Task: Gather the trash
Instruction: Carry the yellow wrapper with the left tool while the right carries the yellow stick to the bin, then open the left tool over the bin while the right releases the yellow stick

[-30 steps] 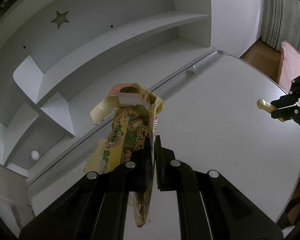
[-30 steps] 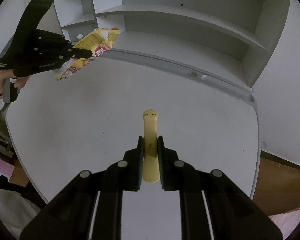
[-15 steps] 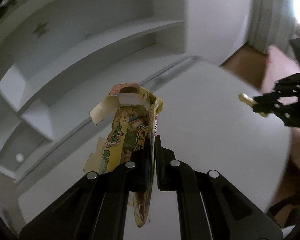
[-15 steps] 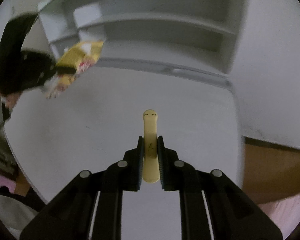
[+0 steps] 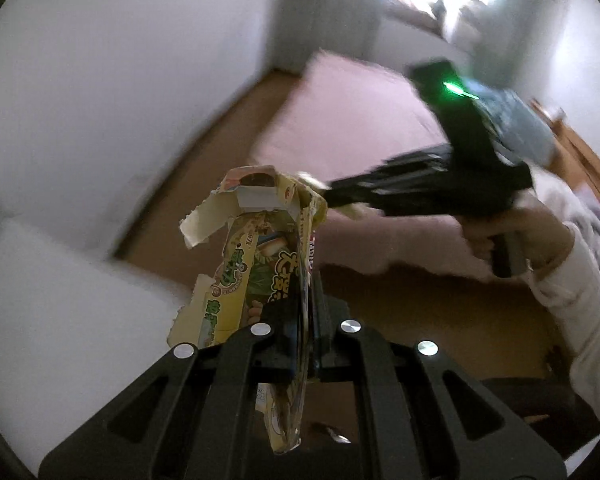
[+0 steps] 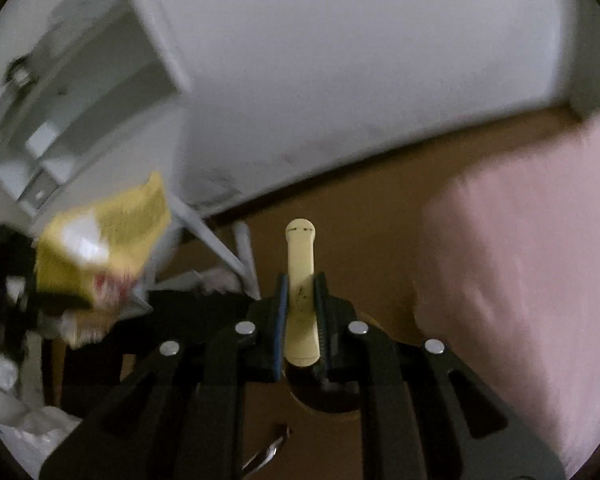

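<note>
Left gripper [image 5: 305, 308] fingers held the torn yellow wrapper [image 5: 256, 264] pinched edge-on, right gripper [image 6: 300, 312] fingers clamped the cream stick [image 6: 300, 276], both long axes projecting forward past fingertips, over brown floor [image 6: 380, 240].

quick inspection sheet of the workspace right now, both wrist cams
surface: white desk top seen only at the edge of the left wrist view; brown floor below both grippers
job's things: torn yellow snack box and a pale cream stick, each held off any surface
clutter: white crumpled material low at the left of the right wrist view, too blurred to name
grippers: left gripper shut on the snack box; right gripper shut on the stick
cables: nothing seen
surroundings: white wall, white shelf unit, pink bedding, a hand and white sleeve holding the right gripper
</note>
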